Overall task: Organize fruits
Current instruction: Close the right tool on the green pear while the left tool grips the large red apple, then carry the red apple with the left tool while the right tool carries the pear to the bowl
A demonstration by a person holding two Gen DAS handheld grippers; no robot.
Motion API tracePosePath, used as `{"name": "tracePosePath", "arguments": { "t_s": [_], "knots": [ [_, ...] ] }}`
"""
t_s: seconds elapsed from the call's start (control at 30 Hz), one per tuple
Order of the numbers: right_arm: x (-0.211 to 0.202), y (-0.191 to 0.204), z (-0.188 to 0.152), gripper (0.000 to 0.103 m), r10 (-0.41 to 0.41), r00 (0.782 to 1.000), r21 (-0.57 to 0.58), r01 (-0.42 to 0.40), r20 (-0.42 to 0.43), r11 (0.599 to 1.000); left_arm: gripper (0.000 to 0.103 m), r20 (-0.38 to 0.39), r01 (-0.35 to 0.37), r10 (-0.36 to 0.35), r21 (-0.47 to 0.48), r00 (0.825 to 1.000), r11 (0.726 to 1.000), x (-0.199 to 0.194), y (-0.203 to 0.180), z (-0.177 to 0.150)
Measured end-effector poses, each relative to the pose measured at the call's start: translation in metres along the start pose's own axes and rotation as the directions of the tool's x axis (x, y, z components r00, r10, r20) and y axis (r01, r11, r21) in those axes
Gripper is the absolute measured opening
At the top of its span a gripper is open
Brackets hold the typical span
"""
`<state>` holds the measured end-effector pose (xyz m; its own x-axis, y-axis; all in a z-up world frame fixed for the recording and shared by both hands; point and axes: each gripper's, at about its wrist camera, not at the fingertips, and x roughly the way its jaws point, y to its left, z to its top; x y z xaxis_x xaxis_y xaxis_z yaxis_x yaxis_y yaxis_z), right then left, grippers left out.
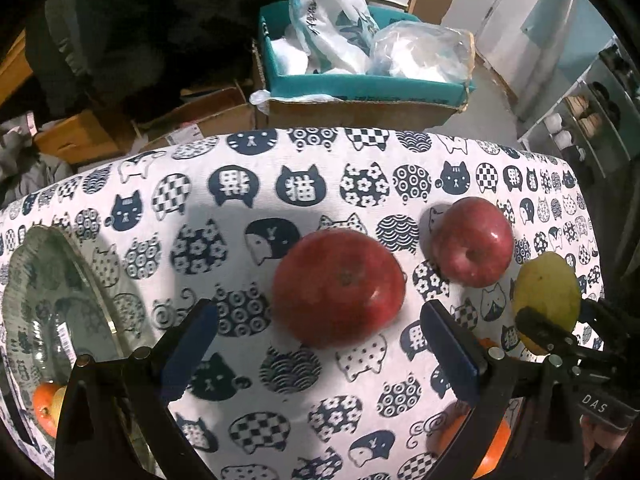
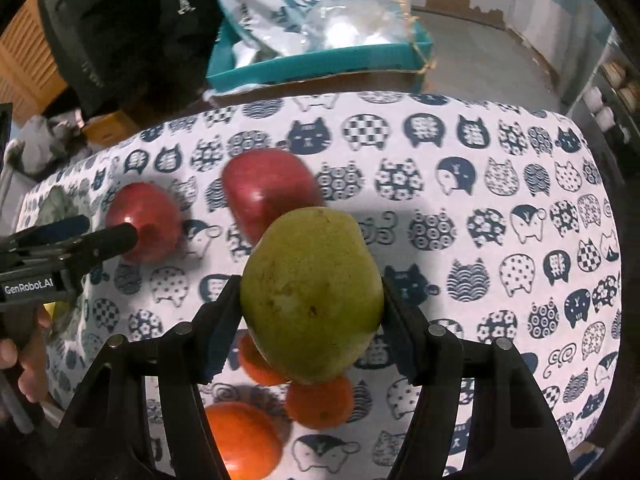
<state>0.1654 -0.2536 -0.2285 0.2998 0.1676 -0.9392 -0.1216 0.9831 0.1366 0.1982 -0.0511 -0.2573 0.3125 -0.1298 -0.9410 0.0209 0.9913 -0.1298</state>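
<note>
Nearest the right wrist camera, a green-yellow pear [image 2: 312, 296] is held off the table by the right gripper [image 2: 312, 304], its jaws closed against the fruit's two flanks. Below and behind the pear, three oranges [image 2: 244, 440] are seen lying on the cat-print tablecloth [image 2: 500, 240]; whether they touch one another cannot be told.

In the left wrist view, the left gripper [image 1: 320, 352] is spread wide with nothing between its blue pads [image 1: 192, 344]. It is aimed at the larger red apple [image 1: 338, 286], which rests on the cloth just beyond the fingertips; no contact is seen. A smaller red apple [image 1: 472, 242] lies just beside it, to its right in that view, apart from it by a narrow gap.

At the left edge of the same view, a clear glass bowl [image 1: 24, 280] stands on the table. An orange and a pale yellow fruit [image 1: 50, 404] are seen through its wall, so these are judged already sorted.

Farther off, beyond the table edge, a teal box [image 1: 360, 88] holding plastic bags is noted.

Progress is judged as early to middle: two fruits placed, one pear in transit, two apples and three oranges left on the cloth.
</note>
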Motion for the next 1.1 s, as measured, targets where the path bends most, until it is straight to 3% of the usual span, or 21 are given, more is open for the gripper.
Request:
{"name": "tracePosePath", "arguments": {
  "t_s": [0.43,0.63,0.7,0.77,1.1],
  "knots": [
    [0.005,-0.017,0.003,0.066,-0.003,1.000,0.031,0.003,0.000,1.000,0.101,-0.032,-0.036,0.037,0.034,0.999,0.999,0.031,-0.013,0.003],
    [0.004,-0.015,0.003,0.066,-0.002,1.000,0.027,0.001,0.005,1.000,0.096,-0.024,-0.046,0.047,0.044,0.999,0.998,0.035,-0.016,0.002],
    [0.003,-0.015,0.003,0.066,-0.004,1.000,0.028,0.004,0.007,1.000,0.083,-0.018,-0.047,0.048,0.050,0.999,0.998,0.036,-0.017,0.002],
    [0.002,-0.015,0.003,0.066,-0.006,1.000,0.030,0.006,0.008,1.000,0.079,-0.020,-0.056,0.057,0.051,0.998,0.997,0.037,-0.017,0.001],
    [-0.005,-0.009,0.003,0.066,-0.019,0.999,0.010,0.019,0.027,1.000,0.078,0.012,-0.040,0.039,0.038,0.999,0.998,0.027,-0.017,-0.010]
  ]
}}
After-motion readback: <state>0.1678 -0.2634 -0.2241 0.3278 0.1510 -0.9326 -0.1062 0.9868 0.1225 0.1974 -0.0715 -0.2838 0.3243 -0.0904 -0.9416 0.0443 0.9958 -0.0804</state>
